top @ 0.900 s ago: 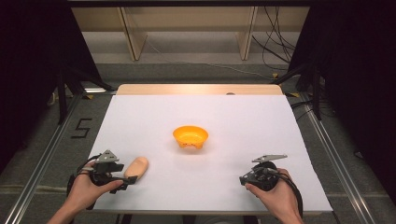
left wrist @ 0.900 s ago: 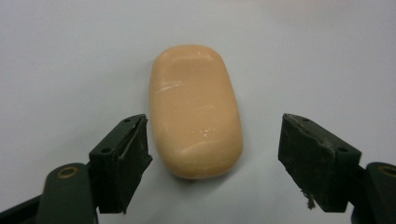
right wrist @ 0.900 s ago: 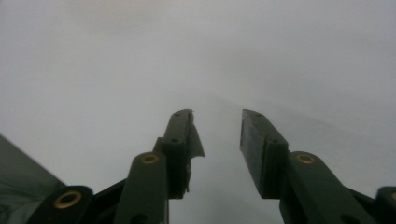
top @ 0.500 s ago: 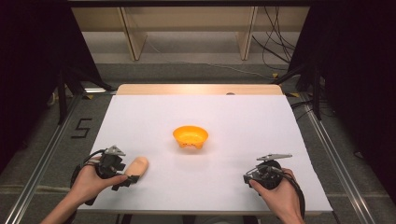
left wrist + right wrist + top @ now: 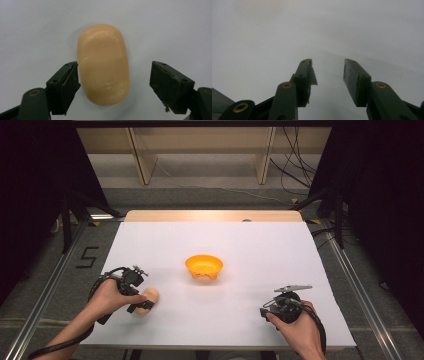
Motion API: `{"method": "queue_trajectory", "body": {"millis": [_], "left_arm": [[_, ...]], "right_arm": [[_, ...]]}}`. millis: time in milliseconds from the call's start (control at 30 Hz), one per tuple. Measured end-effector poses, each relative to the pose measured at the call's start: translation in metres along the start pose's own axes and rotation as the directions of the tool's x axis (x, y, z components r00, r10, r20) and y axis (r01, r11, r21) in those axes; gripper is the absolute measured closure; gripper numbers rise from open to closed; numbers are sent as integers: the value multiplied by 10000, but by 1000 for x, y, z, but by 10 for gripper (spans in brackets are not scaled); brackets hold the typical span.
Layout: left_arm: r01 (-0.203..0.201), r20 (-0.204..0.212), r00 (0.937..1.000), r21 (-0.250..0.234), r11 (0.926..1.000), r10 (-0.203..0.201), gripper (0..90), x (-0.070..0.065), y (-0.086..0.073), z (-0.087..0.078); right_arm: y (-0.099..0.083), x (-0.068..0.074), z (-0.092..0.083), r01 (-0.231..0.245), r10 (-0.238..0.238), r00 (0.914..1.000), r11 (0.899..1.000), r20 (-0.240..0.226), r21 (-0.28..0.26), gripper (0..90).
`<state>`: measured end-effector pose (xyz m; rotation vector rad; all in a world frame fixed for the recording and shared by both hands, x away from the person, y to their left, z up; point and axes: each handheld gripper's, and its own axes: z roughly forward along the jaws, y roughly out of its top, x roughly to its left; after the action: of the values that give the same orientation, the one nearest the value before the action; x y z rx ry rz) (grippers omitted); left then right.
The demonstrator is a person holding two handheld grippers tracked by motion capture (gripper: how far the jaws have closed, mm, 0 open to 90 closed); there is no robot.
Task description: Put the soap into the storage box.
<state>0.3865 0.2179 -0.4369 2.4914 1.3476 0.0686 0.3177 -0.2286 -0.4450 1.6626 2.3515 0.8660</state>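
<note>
High view: orange bowl [image 5: 204,266] mid-table, apparently holding small piece.

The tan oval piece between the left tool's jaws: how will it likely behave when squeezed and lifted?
The tan oval piece looks smooth and glossy, so it may slip. Its rounded sides could make it squirm or roll sideways. The left tool stands open with one jaw near its side, the other apart, so closing may nudge it first.
</note>
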Motion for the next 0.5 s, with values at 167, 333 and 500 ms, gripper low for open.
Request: {"method": "queue_trajectory", "body": {"millis": [167,333,500], "left_arm": [[90,-205,9998,596,9982,-78,235,0,8,6],[2,-478,9988,1056,9944,49,234,-5,15,15],[-80,-596,9981,1452,9894,168,238,-5,17,17]], "right_arm": [[0,-1,2,244,-245,9996,9997,125,27,582],[0,1,3,54,-58,9997,9998,225,177,579],[-1,3,3,24,-25,10000,9998,66,193,579]]}}
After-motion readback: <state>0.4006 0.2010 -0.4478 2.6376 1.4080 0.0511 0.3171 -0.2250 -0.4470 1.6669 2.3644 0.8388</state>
